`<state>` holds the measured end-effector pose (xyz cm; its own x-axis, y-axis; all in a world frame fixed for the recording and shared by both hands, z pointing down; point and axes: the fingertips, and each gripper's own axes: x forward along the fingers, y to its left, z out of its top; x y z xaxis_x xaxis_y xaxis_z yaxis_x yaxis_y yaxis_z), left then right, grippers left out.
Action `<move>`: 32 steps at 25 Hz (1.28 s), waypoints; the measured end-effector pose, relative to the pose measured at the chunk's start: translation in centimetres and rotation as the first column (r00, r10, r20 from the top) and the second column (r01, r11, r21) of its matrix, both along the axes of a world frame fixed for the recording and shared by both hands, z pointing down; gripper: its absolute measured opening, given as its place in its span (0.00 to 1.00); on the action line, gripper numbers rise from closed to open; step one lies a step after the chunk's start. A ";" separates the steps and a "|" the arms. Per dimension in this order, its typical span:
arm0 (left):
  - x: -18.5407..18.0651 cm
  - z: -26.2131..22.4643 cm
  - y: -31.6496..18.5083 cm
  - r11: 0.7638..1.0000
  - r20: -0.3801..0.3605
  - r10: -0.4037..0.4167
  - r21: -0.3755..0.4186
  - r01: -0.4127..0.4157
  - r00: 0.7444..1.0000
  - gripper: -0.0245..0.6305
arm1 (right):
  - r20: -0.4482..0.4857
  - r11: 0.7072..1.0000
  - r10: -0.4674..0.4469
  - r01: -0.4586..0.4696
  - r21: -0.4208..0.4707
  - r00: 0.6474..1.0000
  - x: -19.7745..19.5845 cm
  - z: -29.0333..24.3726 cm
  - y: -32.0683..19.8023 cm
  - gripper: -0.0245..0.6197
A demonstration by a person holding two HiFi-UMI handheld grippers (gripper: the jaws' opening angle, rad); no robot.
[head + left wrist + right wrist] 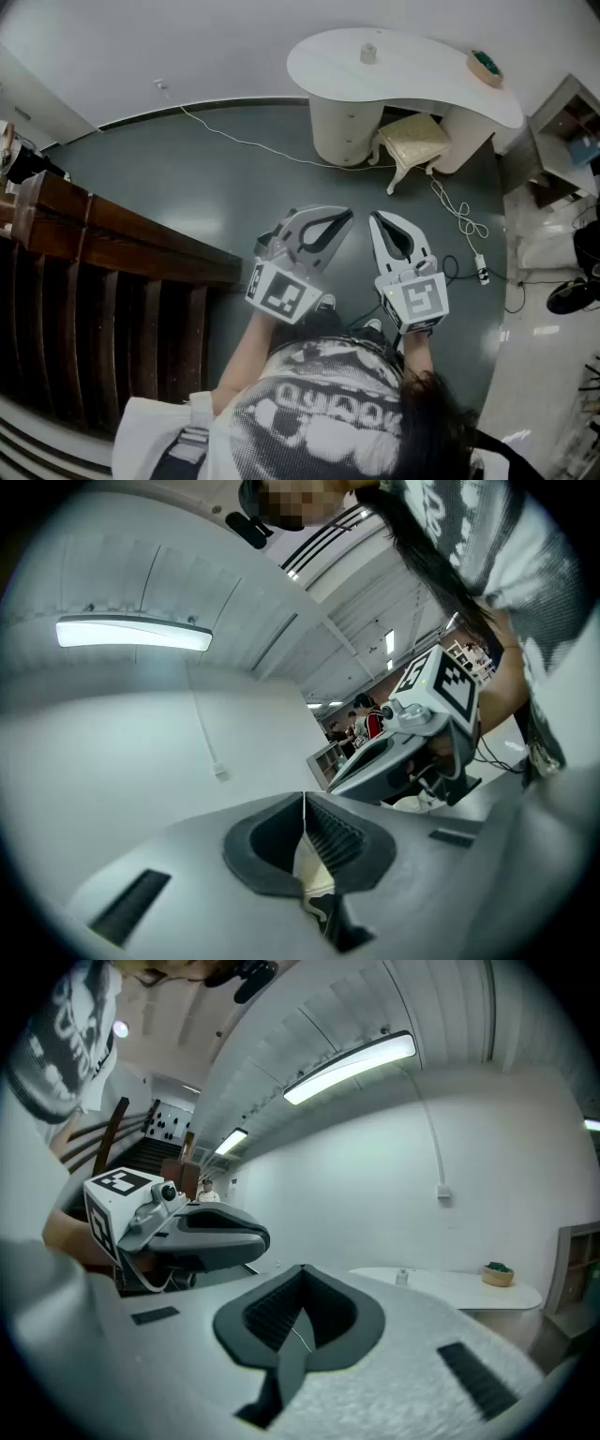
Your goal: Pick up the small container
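Observation:
The small container (368, 53), a pale little jar, stands on the white curved table (412, 80) far ahead of me; in the right gripper view the small container (401, 1277) is a tiny shape on that table (450, 1288). My left gripper (347, 216) and right gripper (374, 217) are held side by side at waist height, well short of the table. Both are shut with nothing between the pads. In the left gripper view the left gripper (304, 797) points at the wall and ceiling, with the right gripper (412, 733) beside it. The right gripper (302, 1269) faces the table.
A bowl with something green (486, 64) sits at the table's right end. A cushioned stool (412, 141) stands under the table, and cables (459, 216) trail over the grey floor. A dark wooden railing (112, 234) runs along my left; shelves (572, 122) are at the right.

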<state>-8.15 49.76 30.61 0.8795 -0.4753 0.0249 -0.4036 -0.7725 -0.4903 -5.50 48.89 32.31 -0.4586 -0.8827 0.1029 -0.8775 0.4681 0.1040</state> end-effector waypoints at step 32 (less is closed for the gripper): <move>-3.2 2.6 -10.6 0.995 -0.042 -0.063 -0.076 0.060 0.997 0.05 | 0.109 0.995 0.034 -0.023 -0.102 0.993 0.9 3.8 -10.2 0.04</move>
<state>-11.31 39.15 33.23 0.8497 -0.5268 0.0236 -0.4716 -0.7792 -0.4129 -4.60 38.72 36.11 -0.4468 -0.8834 0.1417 -0.8942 0.4457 -0.0409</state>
